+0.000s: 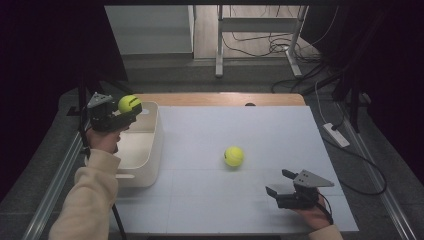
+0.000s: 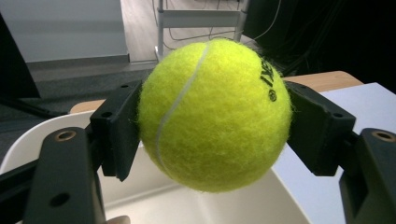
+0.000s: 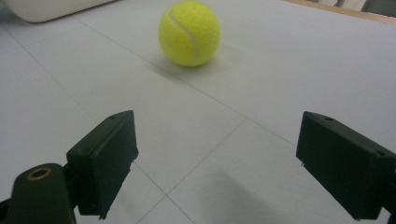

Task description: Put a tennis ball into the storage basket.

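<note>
A yellow tennis ball is clamped between the jaws of my left gripper, which holds it above the rear part of a white bin. A second tennis ball lies on the white table sheet near its middle. My right gripper stands open low over the sheet at the front right, a short way from that ball, with nothing between its jaws.
The white bin stands at the table's left edge. A wooden table edge runs along the back. Beyond it are a metal frame and cables on the floor. A power strip lies to the right of the table.
</note>
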Demonstrator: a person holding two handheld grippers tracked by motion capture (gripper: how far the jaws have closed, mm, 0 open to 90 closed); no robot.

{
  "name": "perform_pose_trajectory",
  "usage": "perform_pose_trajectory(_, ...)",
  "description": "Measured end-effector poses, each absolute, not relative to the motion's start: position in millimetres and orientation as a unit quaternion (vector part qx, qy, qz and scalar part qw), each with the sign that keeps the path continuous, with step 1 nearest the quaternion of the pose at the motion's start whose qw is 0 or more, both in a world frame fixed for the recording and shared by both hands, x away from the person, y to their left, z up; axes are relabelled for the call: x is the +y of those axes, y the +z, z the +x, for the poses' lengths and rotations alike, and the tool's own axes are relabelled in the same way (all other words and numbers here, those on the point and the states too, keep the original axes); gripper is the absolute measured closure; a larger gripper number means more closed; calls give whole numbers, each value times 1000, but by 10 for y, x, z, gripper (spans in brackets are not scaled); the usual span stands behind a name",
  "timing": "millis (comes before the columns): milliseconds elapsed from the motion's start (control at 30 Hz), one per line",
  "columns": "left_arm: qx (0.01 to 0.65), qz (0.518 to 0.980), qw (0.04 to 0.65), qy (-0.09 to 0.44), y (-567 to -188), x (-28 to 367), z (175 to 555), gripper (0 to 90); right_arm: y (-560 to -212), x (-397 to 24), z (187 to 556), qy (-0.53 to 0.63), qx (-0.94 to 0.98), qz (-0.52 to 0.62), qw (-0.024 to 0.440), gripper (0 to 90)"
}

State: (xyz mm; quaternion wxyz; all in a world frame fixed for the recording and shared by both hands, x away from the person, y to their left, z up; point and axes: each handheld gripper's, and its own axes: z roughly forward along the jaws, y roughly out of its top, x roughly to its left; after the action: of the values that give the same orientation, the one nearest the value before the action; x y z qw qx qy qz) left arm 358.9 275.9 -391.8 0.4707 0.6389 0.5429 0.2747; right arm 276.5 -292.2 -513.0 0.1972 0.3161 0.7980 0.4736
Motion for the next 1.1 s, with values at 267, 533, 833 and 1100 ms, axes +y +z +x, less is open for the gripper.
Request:
perform_pose_trajectory(267,557,635,458,276,-3952,2843,3630,270,-5130,-2921,2766,474,798,316,197,127)
perform_pose_trajectory(533,570,631,448,277,-3979,2925,3663,270,-5132,-2920,2767,473,798,317,197,127)
perform_pose_trajectory(833,586,635,424,272,-4031,2977,3726,270,-5131,-2914,2765,474,798,316,196,127)
perform_pose_trajectory(1100,594,644,408,255,-4075,2983,3806,269,-5132,-2913,2767,474,799,316,194,127)
